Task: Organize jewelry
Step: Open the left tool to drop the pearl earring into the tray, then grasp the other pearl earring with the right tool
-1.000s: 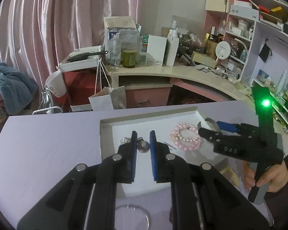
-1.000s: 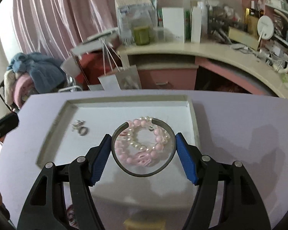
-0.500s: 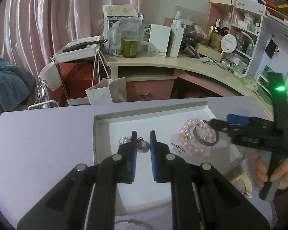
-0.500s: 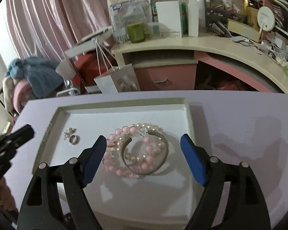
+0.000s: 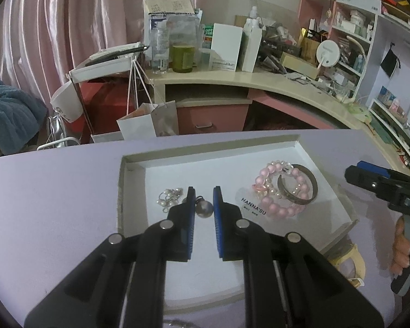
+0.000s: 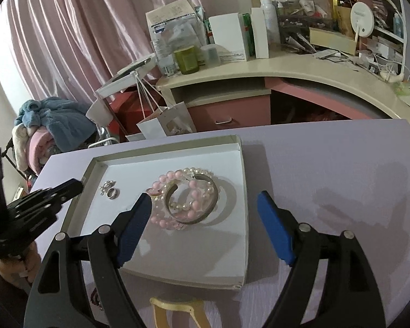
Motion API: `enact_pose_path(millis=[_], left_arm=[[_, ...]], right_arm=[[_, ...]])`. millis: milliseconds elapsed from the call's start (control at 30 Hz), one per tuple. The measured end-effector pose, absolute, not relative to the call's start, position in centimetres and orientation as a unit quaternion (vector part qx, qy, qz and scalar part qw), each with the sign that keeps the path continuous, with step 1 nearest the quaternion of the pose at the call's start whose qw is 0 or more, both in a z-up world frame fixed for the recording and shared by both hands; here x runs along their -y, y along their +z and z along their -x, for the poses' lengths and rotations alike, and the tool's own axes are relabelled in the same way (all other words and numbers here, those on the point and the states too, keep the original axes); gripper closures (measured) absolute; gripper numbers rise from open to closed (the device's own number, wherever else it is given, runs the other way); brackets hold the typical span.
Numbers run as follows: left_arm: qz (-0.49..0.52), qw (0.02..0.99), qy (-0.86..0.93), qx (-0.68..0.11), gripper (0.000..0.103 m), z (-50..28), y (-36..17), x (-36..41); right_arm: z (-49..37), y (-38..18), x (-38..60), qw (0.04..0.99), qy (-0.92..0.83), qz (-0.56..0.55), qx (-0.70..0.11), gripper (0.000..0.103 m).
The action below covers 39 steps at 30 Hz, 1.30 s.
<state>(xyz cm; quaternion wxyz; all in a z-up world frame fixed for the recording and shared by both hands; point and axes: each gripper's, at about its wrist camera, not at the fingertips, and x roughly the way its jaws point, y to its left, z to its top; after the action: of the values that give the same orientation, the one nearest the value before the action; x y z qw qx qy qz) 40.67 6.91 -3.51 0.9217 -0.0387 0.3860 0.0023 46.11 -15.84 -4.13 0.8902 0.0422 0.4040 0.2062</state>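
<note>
We've let go of the metal bangle (image 6: 192, 205) — 1 s ago the right gripper (image 6: 205, 228) has it squeezed between its blue pads, now the jaws have just been opening & stand wide w/ nothing between them. Bangle lies in the white tray (image 6: 242, 164), on top of the pink bead bracelet (image 6: 164, 218). Right gripper is pulling back toward the tray's near edge; in the left wrist view it's out at the right, clear of the tray. Left gripper (image 5: 202, 205) comes down closer over the small ring (image 5: 204, 209), which looks bigger btw the fingers now.
</note>
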Motion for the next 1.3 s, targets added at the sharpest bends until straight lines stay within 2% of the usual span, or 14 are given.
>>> enact_pose_path(millis=[167, 200, 233, 300, 500, 867, 933, 1133, 1300], left_arm=[[0.035, 0.921, 0.004, -0.388, 0.089, -41.6, -3.9, -6.3], [0.034, 0.921, 0.006, -0.387, 0.085, -41.7, -3.9, -6.3], [0.032, 0.921, 0.005, -0.387, 0.073, -41.7, -4.0, -6.2], [0.031, 0.923, 0.010, -0.383, 0.061, -41.4, -3.9, -6.2], [0.044, 0.928, 0.014, -0.370, 0.061, -39.4, -2.1, -7.1], [0.059, 0.939, 0.044, -0.335, 0.052, -31.2, 1.2, -10.7], [0.064, 0.941, 0.053, -0.327, 0.047, -29.2, 1.7, -11.3], [0.058, 0.950, 0.077, -0.298, 0.036, -23.3, 2.7, -12.6], [0.065, 0.952, 0.086, -0.285, 0.028, -19.7, 2.9, -13.3]], right_arm=[[-45.5, -4.1, 15.8, 0.891, 0.215, -0.029, -0.398, 0.022], [-45.3, -4.2, 15.8, 0.892, 0.214, -0.026, -0.397, 0.022], [-45.2, -4.1, 15.9, 0.893, 0.215, -0.025, -0.395, 0.022], [-44.8, -4.1, 15.9, 0.893, 0.216, -0.023, -0.394, 0.022], [-42.7, -3.1, 15.9, 0.897, 0.226, -0.023, -0.378, 0.022], [-35.4, -1.7, 14.2, 0.905, 0.253, -0.005, -0.343, 0.022], [-33.6, -2.0, 13.8, 0.904, 0.257, -0.004, -0.341, 0.023], [-29.8, -4.0, 12.2, 0.896, 0.268, 0.009, -0.354, 0.030], [-27.9, -6.8, 10.4, 0.881, 0.271, 0.029, -0.387, 0.040]])
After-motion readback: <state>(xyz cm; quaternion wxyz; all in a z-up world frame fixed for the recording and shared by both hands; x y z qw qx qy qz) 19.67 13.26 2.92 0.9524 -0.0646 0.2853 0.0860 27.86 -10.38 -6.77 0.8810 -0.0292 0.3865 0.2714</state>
